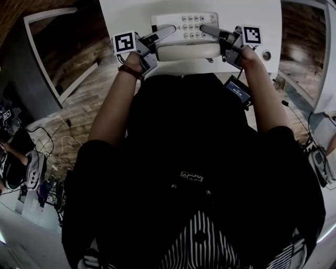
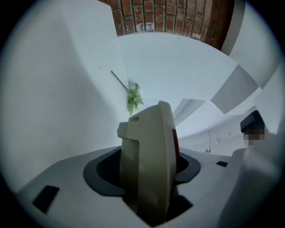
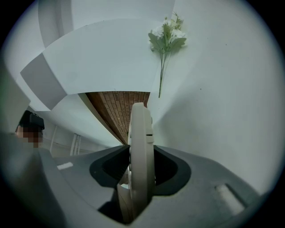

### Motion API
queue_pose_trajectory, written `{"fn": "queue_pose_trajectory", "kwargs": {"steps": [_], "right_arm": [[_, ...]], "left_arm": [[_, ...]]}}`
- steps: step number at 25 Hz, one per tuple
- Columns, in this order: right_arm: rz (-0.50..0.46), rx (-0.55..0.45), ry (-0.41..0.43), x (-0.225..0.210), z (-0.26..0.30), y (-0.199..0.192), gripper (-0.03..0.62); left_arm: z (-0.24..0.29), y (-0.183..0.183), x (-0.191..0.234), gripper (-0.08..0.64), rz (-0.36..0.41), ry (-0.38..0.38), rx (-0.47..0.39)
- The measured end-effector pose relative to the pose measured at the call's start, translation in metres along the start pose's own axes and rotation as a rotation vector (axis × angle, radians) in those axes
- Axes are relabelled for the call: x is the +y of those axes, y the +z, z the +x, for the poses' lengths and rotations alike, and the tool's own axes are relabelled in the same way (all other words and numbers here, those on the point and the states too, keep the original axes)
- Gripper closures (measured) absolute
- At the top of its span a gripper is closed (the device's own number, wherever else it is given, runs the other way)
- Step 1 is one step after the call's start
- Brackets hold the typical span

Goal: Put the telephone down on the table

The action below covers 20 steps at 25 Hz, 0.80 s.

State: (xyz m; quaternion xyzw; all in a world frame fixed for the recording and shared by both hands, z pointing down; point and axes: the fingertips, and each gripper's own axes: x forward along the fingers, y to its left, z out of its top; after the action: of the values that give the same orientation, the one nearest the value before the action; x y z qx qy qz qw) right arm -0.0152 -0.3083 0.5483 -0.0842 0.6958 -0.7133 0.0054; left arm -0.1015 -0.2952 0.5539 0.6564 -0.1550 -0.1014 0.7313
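A cream telephone [image 1: 186,34] with a keypad and its handset along the near side is over the near part of the white table [image 1: 131,16]. My left gripper [image 1: 167,31] is shut on its left end and my right gripper [image 1: 207,29] on its right end. In the left gripper view the telephone [image 2: 149,164] stands edge-on, clamped in the left gripper [image 2: 149,182]. The right gripper view shows the same: the telephone's thin edge [image 3: 141,147] is pinched in the right gripper [image 3: 141,182]. I cannot tell whether it touches the table.
A sprig of artificial flowers [image 3: 165,38] lies farther back on the table. A small round fitting [image 1: 266,54] sits at the table's right. A black device with a screen [image 1: 239,89] is by my right forearm. Wooden floor, cables [image 1: 58,142] and another person [image 1: 10,157] are at the left.
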Motion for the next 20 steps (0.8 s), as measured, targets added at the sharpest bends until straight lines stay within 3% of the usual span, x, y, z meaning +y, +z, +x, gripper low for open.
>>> {"fn": "queue_pose_trajectory", "kwargs": {"steps": [20], "right_arm": [[0.058, -0.022, -0.093, -0.063, 0.007, -0.001, 0.431]], "left_arm": [[0.002, 0.005, 0.060, 0.285, -0.018, 0.069, 0.007]]}}
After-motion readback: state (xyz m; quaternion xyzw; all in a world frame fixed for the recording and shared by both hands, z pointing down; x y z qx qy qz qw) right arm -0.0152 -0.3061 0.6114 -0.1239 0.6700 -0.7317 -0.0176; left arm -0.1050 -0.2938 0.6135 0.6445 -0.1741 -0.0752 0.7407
